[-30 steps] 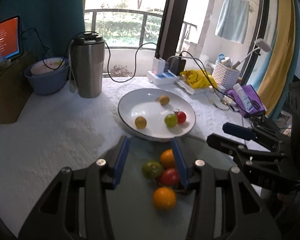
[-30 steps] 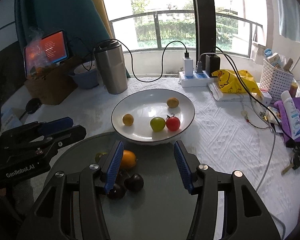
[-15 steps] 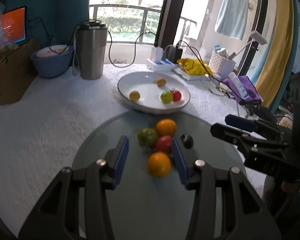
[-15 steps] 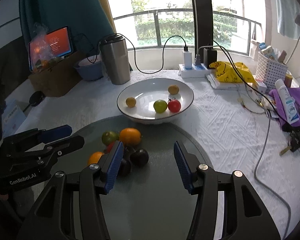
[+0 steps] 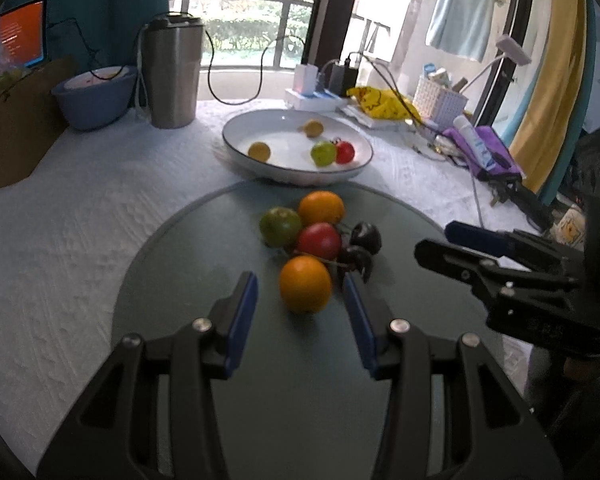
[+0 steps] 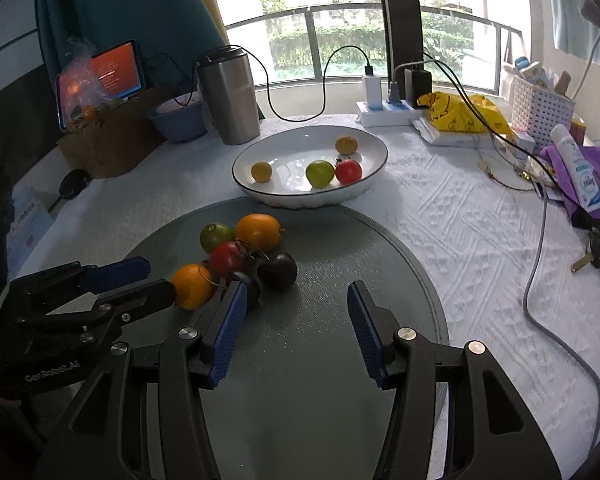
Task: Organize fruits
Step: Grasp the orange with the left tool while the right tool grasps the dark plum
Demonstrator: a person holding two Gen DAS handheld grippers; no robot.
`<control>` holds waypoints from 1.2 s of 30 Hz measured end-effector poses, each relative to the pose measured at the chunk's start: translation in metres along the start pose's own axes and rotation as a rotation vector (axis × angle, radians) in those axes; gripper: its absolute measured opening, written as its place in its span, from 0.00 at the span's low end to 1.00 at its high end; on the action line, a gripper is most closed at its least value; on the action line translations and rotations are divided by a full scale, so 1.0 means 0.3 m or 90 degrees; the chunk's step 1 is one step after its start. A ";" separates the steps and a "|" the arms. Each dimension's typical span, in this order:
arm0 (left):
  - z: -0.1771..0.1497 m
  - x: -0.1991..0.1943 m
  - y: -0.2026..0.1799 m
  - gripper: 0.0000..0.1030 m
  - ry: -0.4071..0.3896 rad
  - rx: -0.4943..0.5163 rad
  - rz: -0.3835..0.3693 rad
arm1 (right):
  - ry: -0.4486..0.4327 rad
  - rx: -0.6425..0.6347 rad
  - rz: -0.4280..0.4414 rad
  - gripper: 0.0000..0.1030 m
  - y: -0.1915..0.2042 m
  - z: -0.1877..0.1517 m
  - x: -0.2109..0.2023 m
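A cluster of fruit lies on a round grey glass mat [image 5: 172, 264]: a near orange [image 5: 305, 283], a far orange [image 5: 321, 208], a green fruit [image 5: 280, 226], a red tomato [image 5: 319, 241] and two dark plums [image 5: 366, 237]. My left gripper [image 5: 300, 304] is open, its tips flanking the near orange without touching it. My right gripper [image 6: 294, 312] is open and empty, just right of the plums [image 6: 277, 271]. A white plate [image 6: 296, 196] behind holds several small fruits.
A steel tumbler [image 5: 172, 72], a blue bowl [image 5: 94, 96] and a cardboard box [image 5: 16, 120] stand at the back left. A power strip with cables [image 6: 384, 108], a yellow bag [image 6: 460, 114], a white basket [image 6: 540, 106] and purple cloth [image 6: 580, 172] crowd the right.
Both grippers have pulled back and lowered toward the mat. The fruit cluster now lies ahead of the left fingertips, with the near orange between them.
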State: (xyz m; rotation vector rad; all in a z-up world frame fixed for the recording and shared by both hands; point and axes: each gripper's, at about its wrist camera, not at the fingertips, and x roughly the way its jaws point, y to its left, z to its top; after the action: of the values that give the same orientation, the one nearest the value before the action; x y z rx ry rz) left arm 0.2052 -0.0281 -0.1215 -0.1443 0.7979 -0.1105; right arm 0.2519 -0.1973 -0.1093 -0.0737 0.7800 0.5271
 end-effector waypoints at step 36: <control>0.000 0.036 0.128 0.33 0.021 0.006 -0.033 | 0.072 -0.070 0.022 0.35 0.172 0.034 0.165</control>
State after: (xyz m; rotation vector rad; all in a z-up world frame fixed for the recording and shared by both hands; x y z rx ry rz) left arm 0.2144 0.0079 -0.1357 -0.1537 0.8258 -0.1657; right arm 0.2630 -0.1287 -0.1295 -0.1928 0.8632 0.6029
